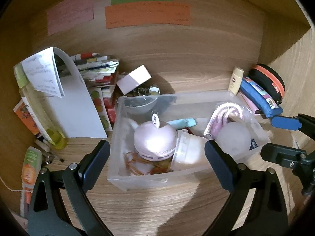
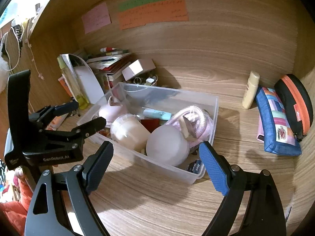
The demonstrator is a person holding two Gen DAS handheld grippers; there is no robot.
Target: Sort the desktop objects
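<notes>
At the far left of the left wrist view, a tall yellow-green bottle (image 1: 39, 108) stands on the wooden table (image 1: 157, 206), with a white sheet of paper (image 1: 76, 108) leaning beside it. Behind the paper sits a messy stack of books and packets (image 1: 98, 68). A small white box (image 1: 133, 79) rests tilted on a bowl of little metal bits (image 1: 144, 92).

In the middle is a clear plastic bin (image 1: 141, 181). Inside it lie a round pink gadget (image 1: 155, 139), a whitish cup on its side (image 1: 189, 149), a light blue tube (image 1: 183, 123), a frosted white ball (image 1: 234, 139) and a coiled pink cord (image 1: 222, 114).

The left gripper (image 1: 157, 165) hangs just in front of the bin, its fingers spread wide and holding nothing. The right gripper (image 2: 155, 167) is also near the bin's front edge, fingers wide apart and bare.

To the right of the bin, a small cream bottle (image 2: 251, 90) stands near the back wall. Beside it a blue patchwork pouch (image 2: 277, 122) leans against a black case with an orange zip (image 2: 295, 102) in the right corner.

High on the wall are pink (image 2: 96, 20), green (image 2: 141, 1) and orange (image 2: 153, 13) paper notes.
</notes>
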